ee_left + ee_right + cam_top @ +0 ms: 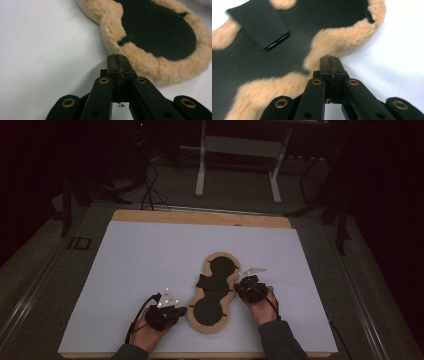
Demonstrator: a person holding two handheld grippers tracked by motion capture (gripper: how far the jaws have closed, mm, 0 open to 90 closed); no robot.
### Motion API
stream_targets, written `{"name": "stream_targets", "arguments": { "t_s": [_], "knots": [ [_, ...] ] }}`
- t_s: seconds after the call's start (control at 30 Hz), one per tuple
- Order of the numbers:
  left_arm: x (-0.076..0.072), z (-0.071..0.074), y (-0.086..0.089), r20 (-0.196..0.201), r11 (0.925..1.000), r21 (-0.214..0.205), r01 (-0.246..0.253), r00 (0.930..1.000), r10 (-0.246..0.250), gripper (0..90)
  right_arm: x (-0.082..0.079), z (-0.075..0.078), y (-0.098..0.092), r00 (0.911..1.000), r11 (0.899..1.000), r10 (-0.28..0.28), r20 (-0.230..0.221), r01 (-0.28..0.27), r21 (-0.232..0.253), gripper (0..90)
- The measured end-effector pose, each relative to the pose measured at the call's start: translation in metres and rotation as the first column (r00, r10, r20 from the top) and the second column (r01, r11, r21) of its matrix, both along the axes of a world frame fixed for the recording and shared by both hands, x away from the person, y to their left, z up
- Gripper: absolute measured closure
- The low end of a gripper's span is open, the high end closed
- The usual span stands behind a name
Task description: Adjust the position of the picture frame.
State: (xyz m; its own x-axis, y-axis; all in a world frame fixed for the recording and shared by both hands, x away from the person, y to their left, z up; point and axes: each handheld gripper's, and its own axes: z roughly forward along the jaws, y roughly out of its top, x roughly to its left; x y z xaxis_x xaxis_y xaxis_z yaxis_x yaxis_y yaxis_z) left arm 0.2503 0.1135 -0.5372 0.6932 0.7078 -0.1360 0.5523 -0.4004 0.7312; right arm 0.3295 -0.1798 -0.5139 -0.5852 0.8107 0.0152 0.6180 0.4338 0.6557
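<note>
Nearest the person, at the front edge of the white table cover (125, 270), two hands come in, each holding a gripper. On the left, the left gripper (176, 312) rests just beside the near, rounded end of a fleece pad (214, 292), a tan, peanut-shaped piece with black material lying over its middle. Seen from the left gripper view, its jaws are pressed fully together with nothing between them, the tips (117, 58) at the fuzzy border (150, 65) of the pad; whether they touch the fleece I cannot tell. Across the pad, the right gripper (241, 284) sits at the narrow waist on the pad's right side. Its jaws are likewise closed tight and empty, the tips (329, 60) right at the fleece edge (342, 40). A black flap (259, 27) lies folded on the dark surface beyond them.

Farther off, the pad's upper lobe lies flat and untouched, and past the table stand the legs of a white frame (240, 150).

Judging by this, little is done: the pad lies flat, neither gripper holds it, and any lifting, folding or turning remains ahead.
</note>
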Motion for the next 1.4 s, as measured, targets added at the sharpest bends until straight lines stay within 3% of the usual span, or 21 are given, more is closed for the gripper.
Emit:
{"name": "stream_targets", "arguments": {
  "t_s": [0.13,0.3,0.73,0.9,1.03,1.13,1.4],
  "knots": [
    [0.006,0.0,-0.003,0.003,0.9998,-0.012,-0.015,0.9999,0.015,90.0,-0.015,0.004,0.002,0.9994,0.999,0.034,-0.003,-0.034,-0.014,90.0],
    [0.009,-0.002,-0.004,-0.009,0.9994,-0.025,-0.025,0.9997,0.024,90.0,-0.023,0.0,0.002,0.999,0.999,0.034,-0.029,-0.035,-0.021,90.0],
    [0.006,-0.003,-0.006,0.006,0.999,-0.028,-0.034,0.9994,0.035,90.0,-0.014,0.002,0.0,0.9984,0.999,0.025,-0.05,-0.023,0.026,90.0],
    [0.004,-0.003,-0.009,0.005,0.9993,-0.033,-0.017,0.9998,0.018,90.0,-0.011,0.003,-0.001,0.9986,1.0,0.015,-0.051,-0.014,0.021,90.0],
    [0.001,-0.003,-0.014,0.01,0.9997,-0.026,0.0,0.9999,0.0,90.0,-0.012,-0.001,-0.003,0.9984,1.0,-0.028,-0.049,0.028,-0.007,90.0],
    [0.0,-0.002,-0.017,0.009,0.9998,-0.022,0.005,0.9999,-0.005,90.0,-0.015,-0.003,-0.004,0.9973,0.999,-0.03,-0.067,0.027,-0.033,90.0],
    [-0.003,-0.002,-0.024,0.015,0.9997,-0.015,0.018,0.9997,-0.018,90.0,-0.008,-0.003,-0.008,0.9933,0.999,-0.048,-0.105,0.048,-0.011,90.0]
  ]
}}
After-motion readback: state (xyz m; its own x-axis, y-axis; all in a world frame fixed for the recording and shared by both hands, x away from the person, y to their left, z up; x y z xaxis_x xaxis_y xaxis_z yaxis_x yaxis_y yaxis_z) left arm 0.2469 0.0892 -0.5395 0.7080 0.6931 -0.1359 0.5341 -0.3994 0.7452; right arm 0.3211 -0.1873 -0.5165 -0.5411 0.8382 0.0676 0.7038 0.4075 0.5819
